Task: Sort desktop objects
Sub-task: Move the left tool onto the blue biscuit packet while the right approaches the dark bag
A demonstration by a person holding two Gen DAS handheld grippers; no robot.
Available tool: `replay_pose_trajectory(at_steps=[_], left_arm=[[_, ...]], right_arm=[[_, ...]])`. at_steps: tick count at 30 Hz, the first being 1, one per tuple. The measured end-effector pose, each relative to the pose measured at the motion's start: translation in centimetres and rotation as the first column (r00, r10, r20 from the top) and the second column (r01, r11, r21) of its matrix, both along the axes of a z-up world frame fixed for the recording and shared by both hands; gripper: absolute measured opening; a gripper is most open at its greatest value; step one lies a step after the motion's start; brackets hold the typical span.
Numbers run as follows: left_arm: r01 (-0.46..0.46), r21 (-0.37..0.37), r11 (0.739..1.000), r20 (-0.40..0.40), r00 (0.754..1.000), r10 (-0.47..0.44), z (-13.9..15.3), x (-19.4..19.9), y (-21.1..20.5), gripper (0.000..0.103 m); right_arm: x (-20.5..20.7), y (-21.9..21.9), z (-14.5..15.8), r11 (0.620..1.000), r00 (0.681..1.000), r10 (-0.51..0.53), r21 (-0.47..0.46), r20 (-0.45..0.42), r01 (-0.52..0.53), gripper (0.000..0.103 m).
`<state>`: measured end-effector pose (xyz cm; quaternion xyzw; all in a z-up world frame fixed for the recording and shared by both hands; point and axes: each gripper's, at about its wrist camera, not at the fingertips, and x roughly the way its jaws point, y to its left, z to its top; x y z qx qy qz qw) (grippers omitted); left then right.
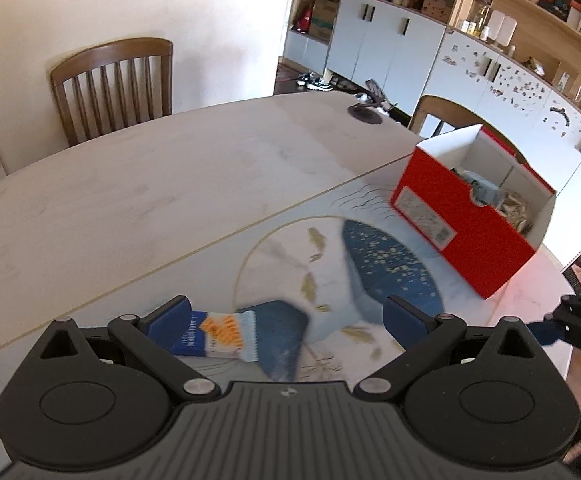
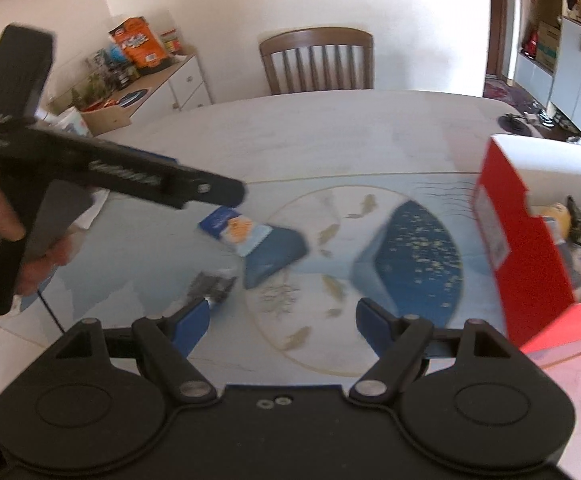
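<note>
Left gripper [image 1: 286, 316] and right gripper [image 2: 282, 320]: both spread wide, nothing between the pads, poised over the patterned mat [image 2: 422, 248]. Snack packet [image 1: 226, 334], blue and orange: flat on the mat beside the left gripper's left finger. Red box [image 1: 466, 236]: open-topped, part filled, standing on the mat's far right.

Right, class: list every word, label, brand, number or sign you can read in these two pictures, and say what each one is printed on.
None can be read.
Small blue, white and orange snack packet: white lettering on the blue end, too blurred.
Red cardboard box: white sticker label with a code patch, too small and blurred.
Orange bag on the white sideboard: print too blurred.
Left gripper: pale marking along its side, unreadable.
</note>
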<state>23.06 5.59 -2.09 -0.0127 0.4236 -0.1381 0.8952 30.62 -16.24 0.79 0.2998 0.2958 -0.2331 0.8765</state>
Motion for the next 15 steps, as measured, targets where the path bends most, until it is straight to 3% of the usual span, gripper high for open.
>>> replay_pose_trajectory(at_steps=[15], left_arm=[[-0.038, 0.027, 0.999, -0.042, 0.998, 0.039, -4.1, 1.8, 3.6, 0.102]], right_arm=[[7.0, 2.7, -1.7, 0.999, 0.998, 0.048, 0.015, -0.041, -0.048, 0.080]])
